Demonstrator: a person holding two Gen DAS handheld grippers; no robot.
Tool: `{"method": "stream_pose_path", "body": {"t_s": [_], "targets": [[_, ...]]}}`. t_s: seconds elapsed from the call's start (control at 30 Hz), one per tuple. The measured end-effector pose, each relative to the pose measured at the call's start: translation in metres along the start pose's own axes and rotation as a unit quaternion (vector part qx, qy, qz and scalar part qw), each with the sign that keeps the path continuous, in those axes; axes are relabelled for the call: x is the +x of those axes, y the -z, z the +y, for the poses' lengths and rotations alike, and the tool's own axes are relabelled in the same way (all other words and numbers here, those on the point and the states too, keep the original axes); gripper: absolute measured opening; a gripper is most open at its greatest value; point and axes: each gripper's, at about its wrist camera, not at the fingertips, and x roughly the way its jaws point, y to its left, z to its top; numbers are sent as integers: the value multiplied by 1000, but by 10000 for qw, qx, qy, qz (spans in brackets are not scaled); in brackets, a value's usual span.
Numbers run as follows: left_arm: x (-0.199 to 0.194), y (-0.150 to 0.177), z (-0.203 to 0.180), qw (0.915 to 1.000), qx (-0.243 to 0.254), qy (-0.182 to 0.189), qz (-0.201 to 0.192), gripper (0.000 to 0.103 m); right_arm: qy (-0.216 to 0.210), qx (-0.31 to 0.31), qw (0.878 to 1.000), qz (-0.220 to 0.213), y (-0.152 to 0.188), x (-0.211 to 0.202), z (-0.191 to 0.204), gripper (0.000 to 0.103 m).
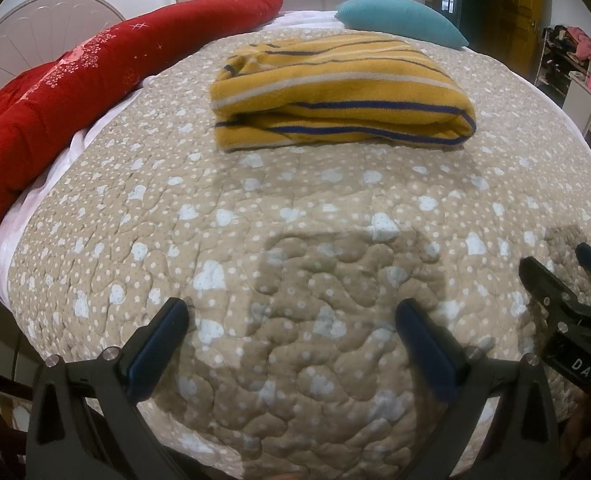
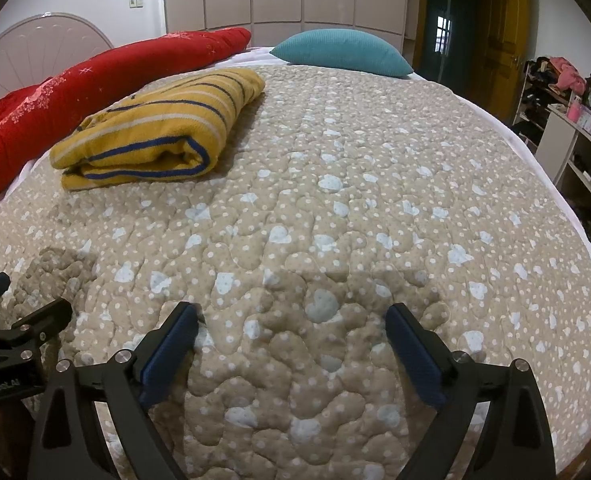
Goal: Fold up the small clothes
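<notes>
The folded mustard-yellow knit garment (image 1: 335,92) carries dark blue and pale cream stripes. The quilted beige bedspread (image 2: 335,220) is scattered with small white dots and pale blue hearts. A long red cushion (image 1: 55,92) bears a faint pink-white floral print, and the ribbed pillow (image 2: 343,54) is plain teal.

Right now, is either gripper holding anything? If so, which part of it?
Nothing is held. The left gripper and right gripper both stand open over the bare quilt, and the folded striped garment lies apart from both.
</notes>
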Motion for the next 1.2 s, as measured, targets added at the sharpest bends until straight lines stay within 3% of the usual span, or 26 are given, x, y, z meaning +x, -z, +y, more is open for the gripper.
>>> {"method": "stream_pose_path", "body": {"t_s": [0.97, 1.2], "targets": [[-2, 5, -2, 9998, -43, 0, -188, 103, 147, 2, 9998, -144, 4, -4, 3, 102], [-3, 5, -1, 9997, -59, 41, -216, 103, 7, -196, 9989, -434, 4, -16, 11, 102]]}}
